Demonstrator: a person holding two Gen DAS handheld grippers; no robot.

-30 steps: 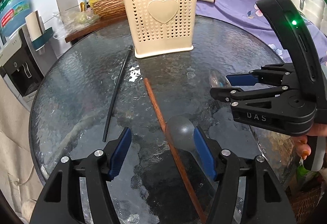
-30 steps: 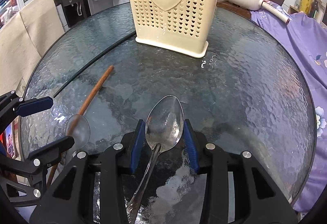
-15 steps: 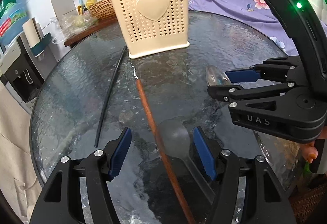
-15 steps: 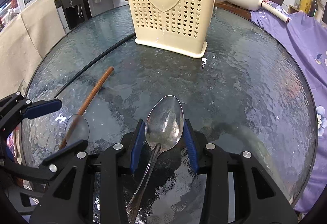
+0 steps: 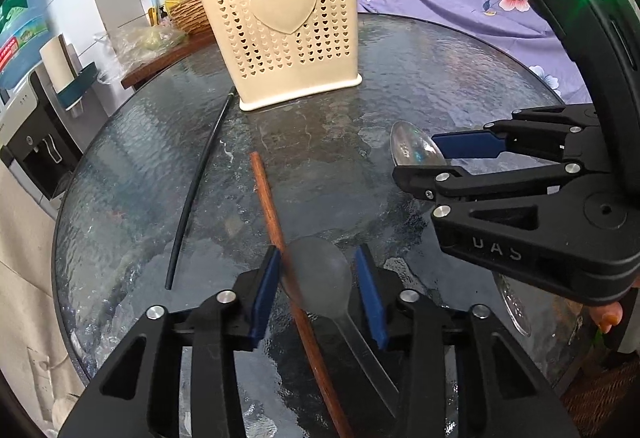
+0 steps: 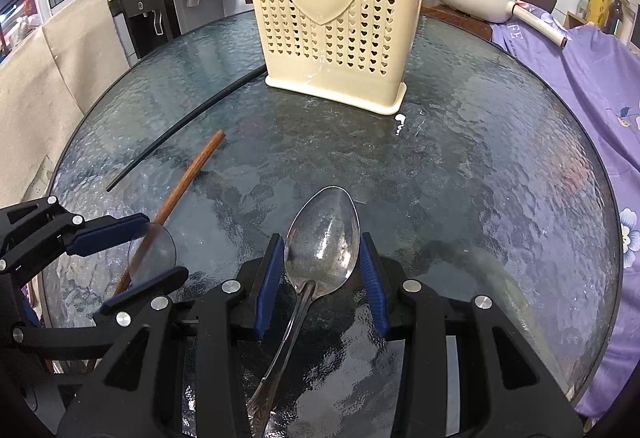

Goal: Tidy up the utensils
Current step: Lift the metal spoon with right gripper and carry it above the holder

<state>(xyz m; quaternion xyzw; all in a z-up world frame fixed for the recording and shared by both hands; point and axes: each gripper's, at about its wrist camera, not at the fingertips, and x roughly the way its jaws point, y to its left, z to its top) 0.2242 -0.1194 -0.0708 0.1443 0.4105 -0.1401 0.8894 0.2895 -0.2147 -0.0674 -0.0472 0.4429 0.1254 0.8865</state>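
Two claws over the glass table, one spoon apiece.

Since a moment ago the left claw [image 5: 316, 288] has been closing its jaws: the blue pads [image 5: 264, 290], wide apart before, now bracket the bowl of a translucent spoon [image 5: 320, 278] and the brown chopstick [image 5: 272, 210] lying slantwise across it; the left pad touches the chopstick, but the right pad stands just clear of the spoon, so it isn't clamped. The right claw [image 6: 320, 266] hasn't budged, half open and gripping the bowl of a metal spoon [image 6: 322, 238] between its pads, handle trailing back under it. A black chopstick [image 5: 200, 178] lies on the table [image 6: 480, 178] to the left, one tip near the cream perforated utensil holder [image 6: 332, 22] standing upright at the far side.
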